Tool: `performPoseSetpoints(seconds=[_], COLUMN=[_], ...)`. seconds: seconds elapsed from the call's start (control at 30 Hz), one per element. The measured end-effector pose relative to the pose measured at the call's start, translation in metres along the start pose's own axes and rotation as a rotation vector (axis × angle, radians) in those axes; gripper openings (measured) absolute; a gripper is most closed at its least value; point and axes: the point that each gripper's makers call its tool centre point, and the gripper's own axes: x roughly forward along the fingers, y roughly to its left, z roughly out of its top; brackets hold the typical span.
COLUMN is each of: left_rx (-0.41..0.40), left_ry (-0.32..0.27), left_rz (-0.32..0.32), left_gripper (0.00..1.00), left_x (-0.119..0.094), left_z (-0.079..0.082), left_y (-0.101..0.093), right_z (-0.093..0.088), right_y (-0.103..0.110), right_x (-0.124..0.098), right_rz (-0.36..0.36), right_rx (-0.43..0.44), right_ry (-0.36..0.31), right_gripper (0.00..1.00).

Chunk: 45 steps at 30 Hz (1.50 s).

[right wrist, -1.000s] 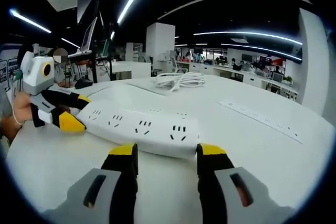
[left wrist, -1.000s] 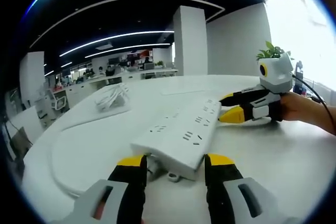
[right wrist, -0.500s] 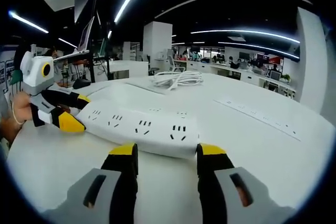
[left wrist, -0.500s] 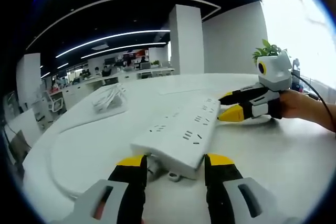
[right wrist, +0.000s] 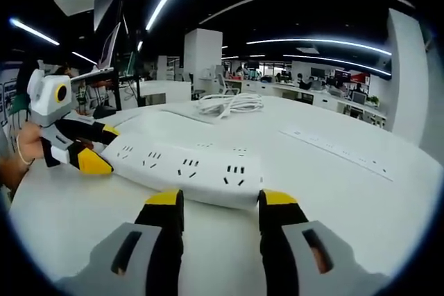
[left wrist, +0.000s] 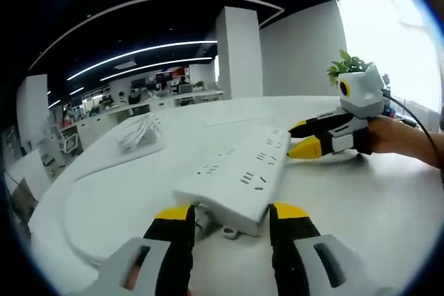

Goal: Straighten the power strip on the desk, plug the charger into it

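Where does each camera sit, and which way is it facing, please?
Left gripper view: rides the left hand-held gripper, facing along the power strip from its cord end; the right hand-held gripper and a hand show beyond.
Right gripper view: rides the right hand-held gripper, facing the strip's other end; the left hand-held gripper shows at the far end.
Shared: strip, coiled white cable, desk.

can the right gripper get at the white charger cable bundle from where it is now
Probably not directly. In the right gripper view the right gripper sits open at the near end of the power strip, which lies across the desk between it and the coiled cable.
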Motion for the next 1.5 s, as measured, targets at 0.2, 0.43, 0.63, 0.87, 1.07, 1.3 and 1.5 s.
performPoseSetpoints(seconds=[0.2,0.43,0.63,0.87,1.07,1.3,1.5], left_rx=[0.004,0.003,-0.004,-0.006,-0.012,-0.008,-0.004], left_ry=[0.003,0.004,-0.002,0.001,-0.002,-0.001,-0.005], left_rz=[-0.009,-0.024,-0.035,-0.044,-0.05,-0.06,-0.067], left_gripper=[0.43,0.43,0.43,0.43,0.43,0.43,0.43], left_x=[0.0,0.001,0.003,0.003,0.003,0.004,0.004], left_z=[0.0,0.001,0.002,0.002,0.002,0.003,0.003], left_y=[0.0,0.0,0.0,-0.001,-0.001,-0.001,-0.001], right_z=[0.0,-0.001,-0.002,-0.003,-0.004,-0.005,-0.005], right_y=[-0.001,-0.002,-0.002,-0.002,-0.002,-0.001,-0.002], right_x=[-0.001,-0.004,-0.007,-0.009,-0.01,-0.013,-0.014], right_rz=[-0.006,-0.014,-0.023,-0.03,-0.035,-0.036,-0.044], right_rx=[0.014,0.021,0.024,0.03,0.035,0.049,0.056], right_ry=[-0.004,-0.008,-0.011,-0.012,-0.011,-0.011,-0.014], right_gripper=[0.41,0.4,0.39,0.37,0.37,0.37,0.35])
